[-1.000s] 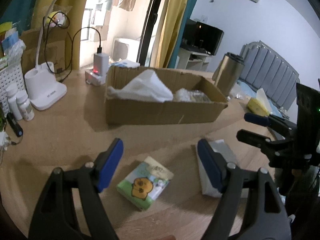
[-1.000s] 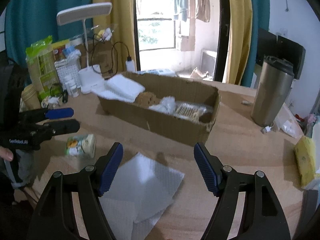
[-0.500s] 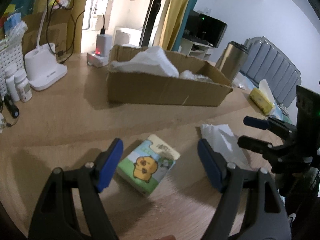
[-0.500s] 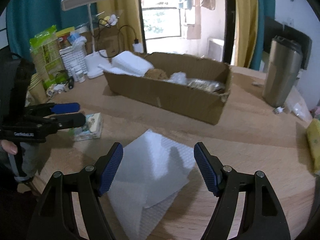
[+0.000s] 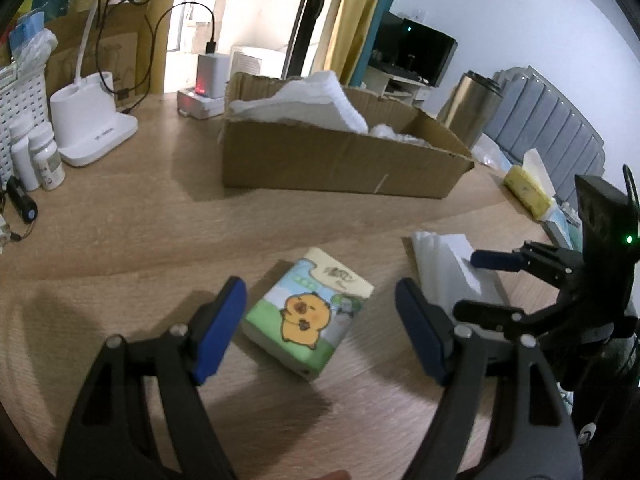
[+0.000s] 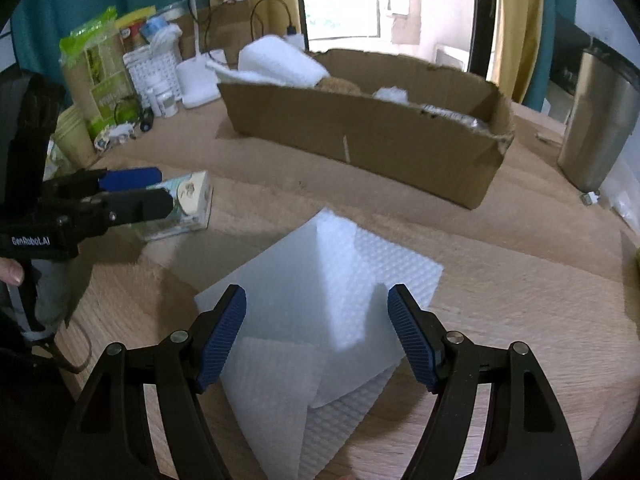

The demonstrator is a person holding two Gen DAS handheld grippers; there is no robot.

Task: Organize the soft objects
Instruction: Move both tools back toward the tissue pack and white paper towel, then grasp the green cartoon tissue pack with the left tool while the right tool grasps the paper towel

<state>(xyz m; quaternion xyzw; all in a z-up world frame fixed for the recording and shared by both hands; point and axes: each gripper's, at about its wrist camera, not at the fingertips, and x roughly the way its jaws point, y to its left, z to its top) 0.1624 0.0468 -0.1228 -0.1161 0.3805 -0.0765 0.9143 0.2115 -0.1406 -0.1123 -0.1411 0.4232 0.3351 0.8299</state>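
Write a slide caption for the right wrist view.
Open right gripper poised over folded white paper towel; cardboard box behind.

The tissue pack shows an orange cartoon animal on green grass under pale blue sky, its sides white. The paper towel is white with an embossed dimple pattern. The box is plain brown cardboard, the table light wood grain. Both grippers are black with blue ribbed pads. The tumbler is brushed silver.
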